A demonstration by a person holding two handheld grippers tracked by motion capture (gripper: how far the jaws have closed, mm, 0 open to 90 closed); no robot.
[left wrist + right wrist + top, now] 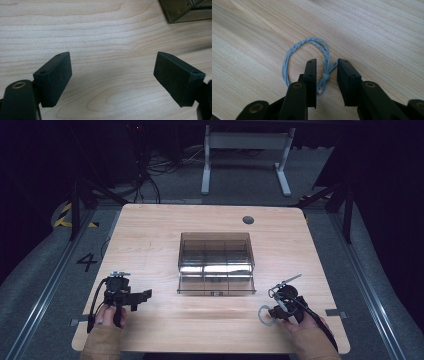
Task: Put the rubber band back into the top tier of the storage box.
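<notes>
A light wood-grain surface (150,235) with a dark round grommet (248,220) stands on grey carpeted floor (45,265) in a dim room. Beyond it stands a white-legged desk frame (245,157) beside tangled black cables (150,170). Yellow-and-black hazard tape (65,215) and a painted numeral "4" (87,261) mark the floor at the left.

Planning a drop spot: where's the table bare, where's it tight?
Bare: wood between left gripper and right gripper, in front of the smoky plastic organizer; also both sides of it. Tight: around the blue braided bracelet, straddled by the right gripper.
</notes>
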